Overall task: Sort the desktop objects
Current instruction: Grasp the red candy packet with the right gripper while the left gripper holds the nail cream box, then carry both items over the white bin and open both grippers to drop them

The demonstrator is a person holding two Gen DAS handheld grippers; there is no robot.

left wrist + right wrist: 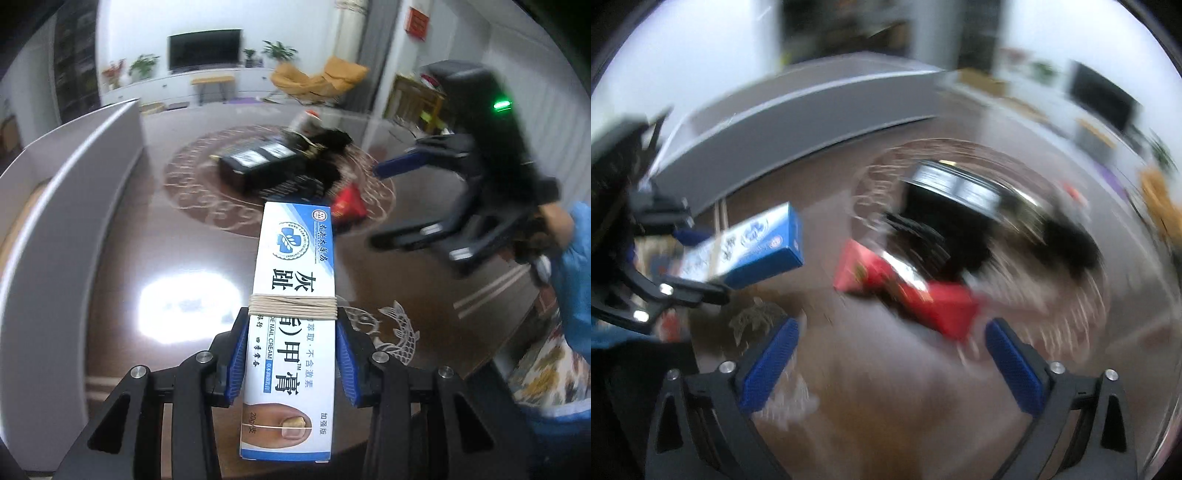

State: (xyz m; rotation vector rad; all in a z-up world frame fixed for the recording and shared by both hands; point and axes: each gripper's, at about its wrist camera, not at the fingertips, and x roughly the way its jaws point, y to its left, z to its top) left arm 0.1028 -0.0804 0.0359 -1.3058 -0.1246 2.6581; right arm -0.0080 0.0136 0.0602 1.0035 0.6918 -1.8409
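Overhead, left gripper (291, 354) pitched steeply down above the brown table (155, 258), blue pads (240, 358) clamped on both long sides of the cream box (291, 295), which is held off the table. Box: long white-and-blue carton, printed text, pale rubber band wound round its middle, far end sticking out well past the pads.

Right gripper (890, 358) also angled down, jaws wide apart with nothing between them, right of the box. A hand (546, 229) and blue sleeve (576, 258) grip it from behind; green light on its housing.

Left view only: sharp print on the box, fish motif on the table just right of it, TV and orange chair far beyond. Right view only, heavily blurred: the box end-on in the left gripper (683, 258), ribbed blue pads (772, 369).

Beyond the box: red packet (347, 206), then black boxes (258, 166) on a round patterned inlay. Grey bin wall (74, 184) left of the box, smooth, curved by the lens. Table glossy, bright glare patch.
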